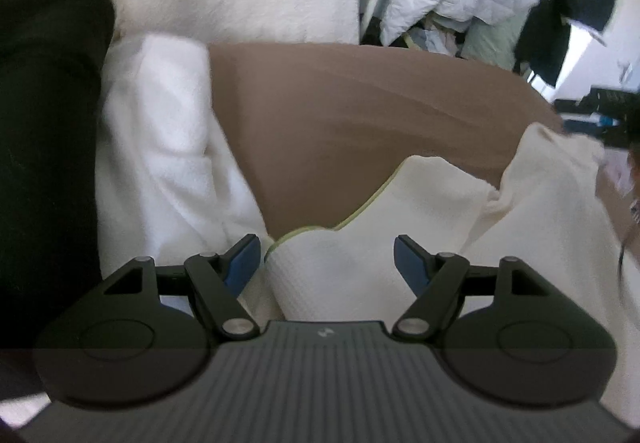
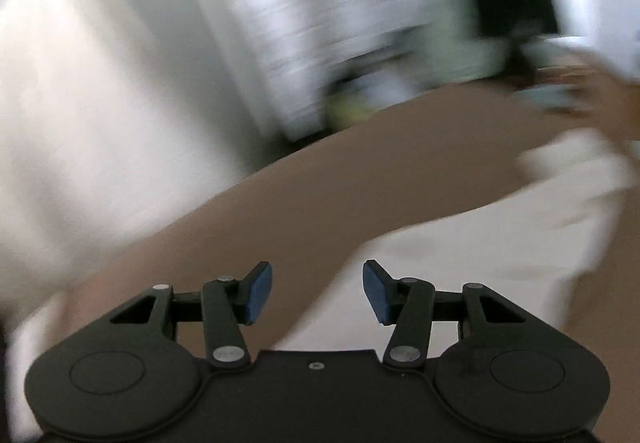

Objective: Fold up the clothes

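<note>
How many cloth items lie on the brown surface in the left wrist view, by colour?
Cream cloth with green trim: 1
White towel: 1
Black cloth: 1
Total: 3

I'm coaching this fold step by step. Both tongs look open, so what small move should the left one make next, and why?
Probably ease the left tongs forward and close on the cream garment. Its green-trimmed edge lies bunched just ahead of the open tips on the brown surface, and nothing is gripped yet. The right tongs are open too, in a blurred view.
</note>
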`<state>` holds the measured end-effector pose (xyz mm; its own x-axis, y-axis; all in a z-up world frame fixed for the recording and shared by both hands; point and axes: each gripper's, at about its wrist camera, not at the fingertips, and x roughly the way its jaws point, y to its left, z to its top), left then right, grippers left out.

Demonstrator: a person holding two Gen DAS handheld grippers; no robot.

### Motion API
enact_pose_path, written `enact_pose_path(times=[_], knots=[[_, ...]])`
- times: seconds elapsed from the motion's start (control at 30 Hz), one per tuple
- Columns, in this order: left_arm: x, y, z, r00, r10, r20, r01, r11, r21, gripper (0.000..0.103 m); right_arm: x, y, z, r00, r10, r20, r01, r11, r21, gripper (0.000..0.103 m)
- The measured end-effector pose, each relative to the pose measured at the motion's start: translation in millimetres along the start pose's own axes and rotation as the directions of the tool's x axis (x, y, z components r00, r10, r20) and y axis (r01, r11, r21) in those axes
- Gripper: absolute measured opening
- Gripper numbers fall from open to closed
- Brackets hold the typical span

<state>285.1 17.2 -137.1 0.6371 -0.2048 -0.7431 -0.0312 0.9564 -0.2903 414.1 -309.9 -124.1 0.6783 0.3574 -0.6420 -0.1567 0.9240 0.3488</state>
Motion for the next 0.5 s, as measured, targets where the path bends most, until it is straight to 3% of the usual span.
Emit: enact_pose_path(times=[0.03,0.1,0.17,0.27,0.37,0.4,0.43,0.5], knots=[[0.2,2.0,0.1,1.000,-0.004,-0.015,0.004,1.000,-0.019,0.073,6.3,24.1,-5.4,0.995,0.088,-0.053,-0.091,0.993,-0.073,0.056],[-2.8,1.4,-0.3,0.999,0.009,-0.045,-0.010,1.000,-0.015,0.073,21.1,67.2,-12.9,0.962,0.204,-0.181,-0.238,0.952,-0.193,0.057],[-8.6,0.0,0.9,0.994,0.024,-0.103,-0.025,1.000,-0.008,0.073,37.4,101.1,-21.3,0.918,0.245,-0.311,-0.336,0.897,-0.286,0.059],[-20.4,0.0,1.1,0.990,0.024,-0.137,-0.026,1.000,-0.007,0.073,60.9,130.5,-40.9,0.915,0.137,-0.379,-0.295,0.868,-0.399,0.059],[-26.4,3.2,1.4,0.988,0.019,-0.151,-0.022,1.000,-0.021,0.073,74.7,133.9,-61.1,0.917,0.039,-0.396,-0.215,0.885,-0.412,0.057],[-27.4,4.5,1.3,0.989,0.013,-0.150,-0.018,0.999,-0.029,0.073,76.9,131.1,-65.2,0.919,0.053,-0.391,-0.215,0.898,-0.384,0.030],[-27.7,4.7,0.8,0.989,0.007,-0.144,-0.012,0.999,-0.033,0.073,76.1,129.4,-68.2,0.920,0.091,-0.382,-0.235,0.907,-0.349,0.019],[-28.1,5.2,-0.5,0.992,-0.010,-0.129,0.005,0.999,-0.042,0.074,62.7,139.4,-70.5,0.953,0.060,-0.297,-0.177,0.907,-0.381,0.015]])
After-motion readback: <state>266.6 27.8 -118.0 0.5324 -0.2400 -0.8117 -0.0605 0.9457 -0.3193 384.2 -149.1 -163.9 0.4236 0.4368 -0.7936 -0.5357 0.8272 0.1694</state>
